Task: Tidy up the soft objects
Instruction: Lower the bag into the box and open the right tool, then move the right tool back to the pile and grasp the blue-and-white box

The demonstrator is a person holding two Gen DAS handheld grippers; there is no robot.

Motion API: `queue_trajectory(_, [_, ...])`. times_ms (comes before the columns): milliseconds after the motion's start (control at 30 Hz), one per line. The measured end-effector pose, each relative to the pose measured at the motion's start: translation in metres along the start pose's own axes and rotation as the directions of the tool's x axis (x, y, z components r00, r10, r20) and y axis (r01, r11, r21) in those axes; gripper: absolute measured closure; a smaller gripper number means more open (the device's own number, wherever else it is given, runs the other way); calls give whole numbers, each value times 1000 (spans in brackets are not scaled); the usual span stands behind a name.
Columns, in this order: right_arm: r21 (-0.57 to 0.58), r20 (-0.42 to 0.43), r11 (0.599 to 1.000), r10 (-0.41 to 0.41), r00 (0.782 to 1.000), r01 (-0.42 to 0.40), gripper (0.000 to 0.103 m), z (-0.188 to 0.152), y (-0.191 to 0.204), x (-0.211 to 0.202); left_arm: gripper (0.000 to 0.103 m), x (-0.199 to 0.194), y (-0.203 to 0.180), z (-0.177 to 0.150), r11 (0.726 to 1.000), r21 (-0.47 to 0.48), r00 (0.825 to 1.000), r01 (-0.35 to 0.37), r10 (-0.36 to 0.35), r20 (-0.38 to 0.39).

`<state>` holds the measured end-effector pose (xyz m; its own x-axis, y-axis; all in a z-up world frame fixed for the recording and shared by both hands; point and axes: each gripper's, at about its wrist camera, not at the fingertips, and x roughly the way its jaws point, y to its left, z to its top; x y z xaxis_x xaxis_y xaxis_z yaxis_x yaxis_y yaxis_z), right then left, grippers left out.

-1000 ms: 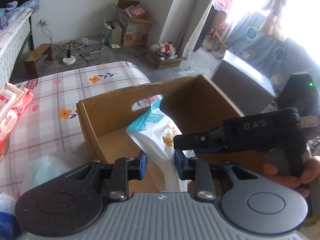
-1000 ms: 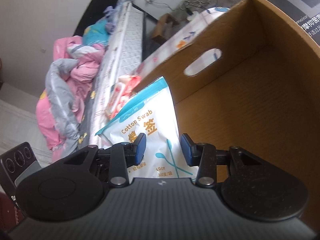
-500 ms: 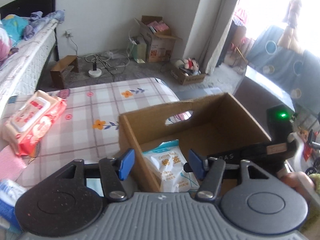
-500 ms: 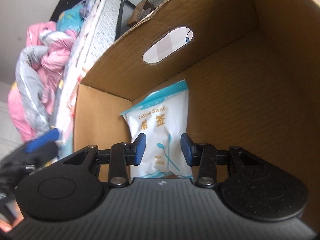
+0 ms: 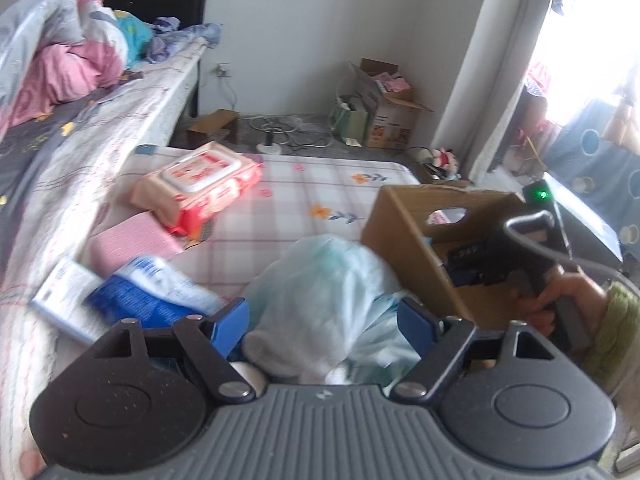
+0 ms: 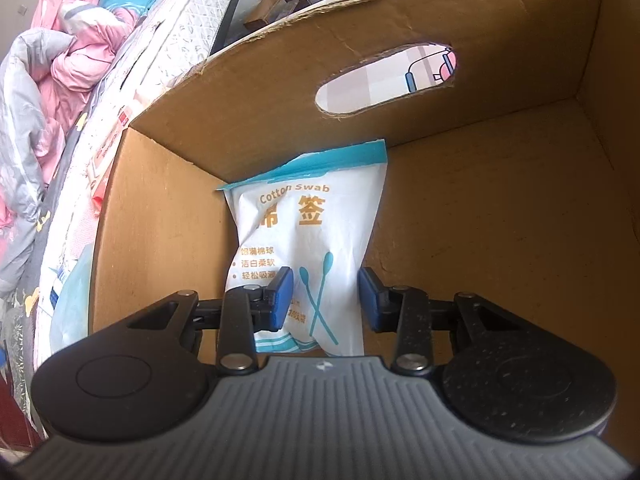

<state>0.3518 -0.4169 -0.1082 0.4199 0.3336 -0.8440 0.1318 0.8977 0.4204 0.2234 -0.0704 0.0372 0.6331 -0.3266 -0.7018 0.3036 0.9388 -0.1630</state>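
White cotton swab pack (image 6: 316, 256) lengthwise in cardboard box (image 6: 500, 216), teal top toward handle-hole wall, right gripper (image 6: 325, 300) jaws parted, left gripper (image 5: 324, 322) jaws wide.

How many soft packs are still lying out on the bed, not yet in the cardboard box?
4 that I can see: a red wipes pack, a pink pack, a blue-and-white pack, and a pale plastic bag between the left claw's open fingers. Others may be hidden.

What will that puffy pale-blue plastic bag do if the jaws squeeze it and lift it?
The puffy pale-blue plastic bag looks crumpled and billowy, so it will probably squash and sag rather than hold its shape. Its thin, glossy film may slip from a loose grip. It seems light for its size, so it likely lifts easily.
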Motion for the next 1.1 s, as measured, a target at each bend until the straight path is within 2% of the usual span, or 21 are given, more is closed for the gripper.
queue_trajectory(167, [-47,15,998,-30,999,31,57,-1,7,-7,14,-26,26,-31,998,-28,997,-56,58,45])
queue_trajectory(233, [-31,16,999,-27,1000,27,40,-1,8,-12,13,-37,36,-41,996,-40,994,-84,87,67])
queue_trajectory(300, [-24,39,999,-21,999,22,33,-3,5,-24,12,-48,46,-48,992,-53,988,-114,119,94])
queue_trajectory(533, [-14,140,999,-48,989,51,29,-12,9,-69,11,-73,83,-64,978,-127,969,-164,184,165])
queue_trajectory(667, [-87,241,994,-49,969,72,29,-19,33,-105,10,-81,96,-68,973,-140,957,-185,211,198])
queue_trajectory(800, [-224,300,974,41,953,29,29,-27,83,-133,11,-75,106,-69,964,-149,948,-222,249,199])
queue_trajectory(867, [-315,279,948,131,951,-38,29,-31,117,-138,12,-67,113,-69,959,-156,948,-235,262,183])
queue_trajectory(933, [-413,237,905,216,947,-103,31,-36,156,-133,18,-59,119,-69,956,-170,951,-240,267,159])
queue_trajectory(1000, [-512,178,843,290,941,-163,33,-39,193,-122,23,-50,127,-67,951,-193,953,-242,271,138])
queue_trajectory(1100, [-634,39,724,380,924,-271,44,-41,253,-99,38,-38,138,-64,940,-227,953,-255,284,103])
